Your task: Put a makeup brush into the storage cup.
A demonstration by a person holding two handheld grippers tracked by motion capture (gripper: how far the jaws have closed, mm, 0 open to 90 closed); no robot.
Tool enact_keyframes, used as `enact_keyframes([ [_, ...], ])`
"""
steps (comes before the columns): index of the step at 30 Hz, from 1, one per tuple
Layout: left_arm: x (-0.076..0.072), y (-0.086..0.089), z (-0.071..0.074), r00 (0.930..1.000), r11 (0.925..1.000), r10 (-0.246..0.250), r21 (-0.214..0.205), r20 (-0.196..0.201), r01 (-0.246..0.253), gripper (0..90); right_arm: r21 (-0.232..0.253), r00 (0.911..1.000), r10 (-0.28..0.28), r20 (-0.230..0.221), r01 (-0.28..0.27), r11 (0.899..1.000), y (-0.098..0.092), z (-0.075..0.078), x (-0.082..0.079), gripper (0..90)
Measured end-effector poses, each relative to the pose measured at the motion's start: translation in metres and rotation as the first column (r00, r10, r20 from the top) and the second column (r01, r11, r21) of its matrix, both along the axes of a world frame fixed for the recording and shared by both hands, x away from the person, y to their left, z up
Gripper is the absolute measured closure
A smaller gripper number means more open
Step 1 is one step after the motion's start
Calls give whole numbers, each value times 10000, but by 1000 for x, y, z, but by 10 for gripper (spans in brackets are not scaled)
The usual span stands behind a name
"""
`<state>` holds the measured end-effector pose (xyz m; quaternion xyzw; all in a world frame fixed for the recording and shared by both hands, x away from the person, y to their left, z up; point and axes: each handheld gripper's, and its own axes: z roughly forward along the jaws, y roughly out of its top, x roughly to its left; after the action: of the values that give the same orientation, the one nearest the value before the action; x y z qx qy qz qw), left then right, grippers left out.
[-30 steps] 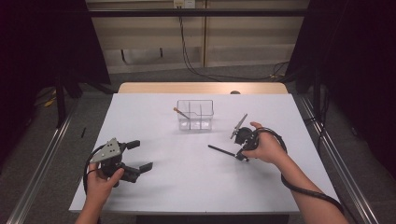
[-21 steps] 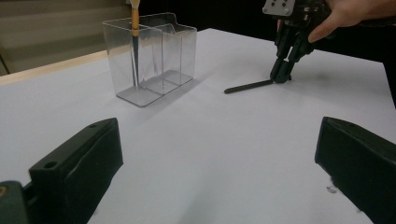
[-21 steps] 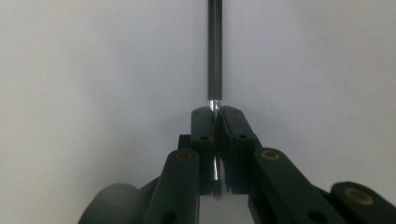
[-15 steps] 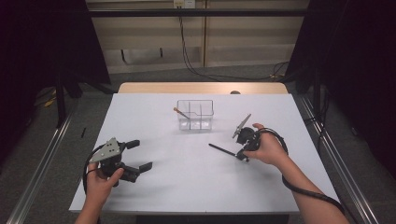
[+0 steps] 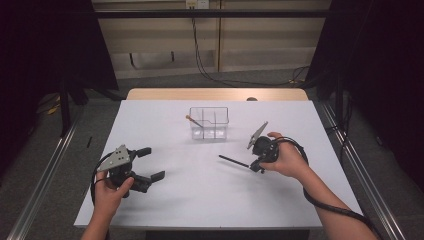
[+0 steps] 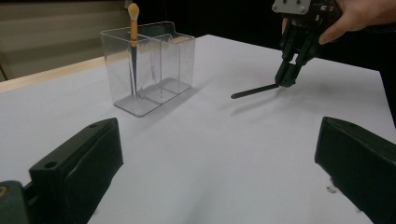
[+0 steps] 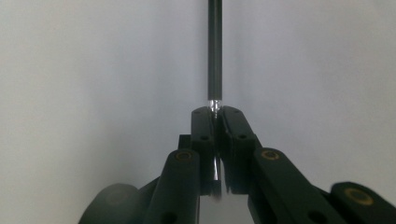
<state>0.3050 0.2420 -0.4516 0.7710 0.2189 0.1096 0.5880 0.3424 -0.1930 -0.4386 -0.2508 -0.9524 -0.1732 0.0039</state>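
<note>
Little has shifted since the earlier frames: the right gripper [image 5: 254, 165] has edged slightly up the table, the black stick [image 5: 233, 161] clamped in its jaws going with it, while the left gripper [image 5: 150, 163] holds its place. Held at one end, the stick juts out over the white table [image 5: 200, 200] toward the person's left, roughly level and just above the surface; whether its far tip touches the table cannot be made out. In the right gripper view the stick [image 7: 215, 51] runs off the top edge, so its tip is cut off, and a small shiny piece sits where it enters the closed jaws. The right hand [image 5: 286, 157] covers most of that gripper. Farther up the table stands a clear plastic box [image 5: 209, 122] with dividers, and in its left compartment leans a thin stick with an orange tip [image 6: 133, 42]. At the near left, the left hand [image 5: 111, 192] holds the left gripper with jaws wide apart and nothing between them, both jaws cut off by the frame in its own view.
</note>
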Motion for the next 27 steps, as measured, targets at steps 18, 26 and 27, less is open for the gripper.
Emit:
enact_keyframes([
  [18,6,-16,9,9996,9995,-276,-143,-59,275,7,211,9921,1229,260,-1235,9921,29,16,-12,848],
  [26,10,-29,13,9982,9983,-571,-115,-195,569,7,224,9849,1696,361,-1704,9851,39,24,-20,847],
  [27,11,-31,13,9979,9981,-600,-166,-237,596,8,277,9825,1809,439,-1822,9829,40,24,-20,848],
])
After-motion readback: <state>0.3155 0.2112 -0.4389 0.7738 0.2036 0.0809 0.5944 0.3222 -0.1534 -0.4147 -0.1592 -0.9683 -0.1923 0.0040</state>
